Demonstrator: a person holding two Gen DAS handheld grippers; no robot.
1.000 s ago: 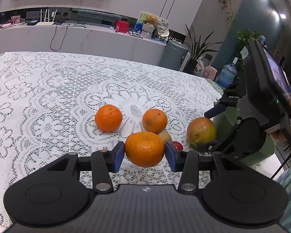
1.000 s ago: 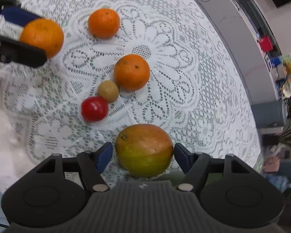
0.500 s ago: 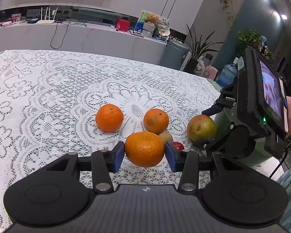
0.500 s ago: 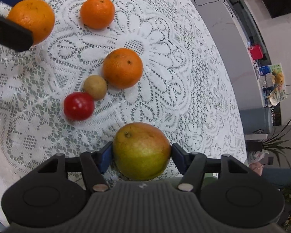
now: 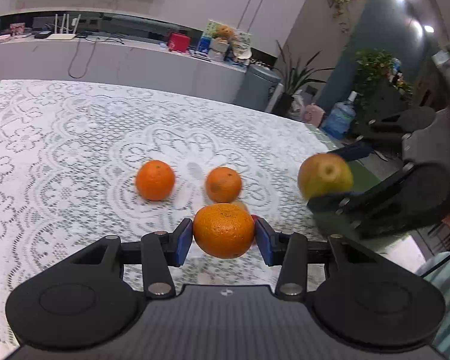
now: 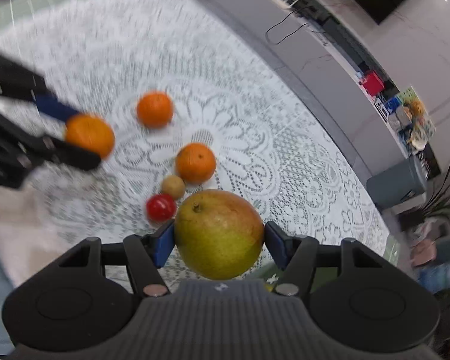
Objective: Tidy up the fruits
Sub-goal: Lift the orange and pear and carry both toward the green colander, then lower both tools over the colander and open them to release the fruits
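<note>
Green-yellow pear with a red blush, clamped in the right tool. Left tool grips a dimpled orange.

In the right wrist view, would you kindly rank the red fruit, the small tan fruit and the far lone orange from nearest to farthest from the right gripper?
1. Red fruit, just beyond the left finger of the right gripper.
2. Small tan fruit, a little farther, beside the red one.
3. Far lone orange, farthest, up-left on the lace cloth.
</note>
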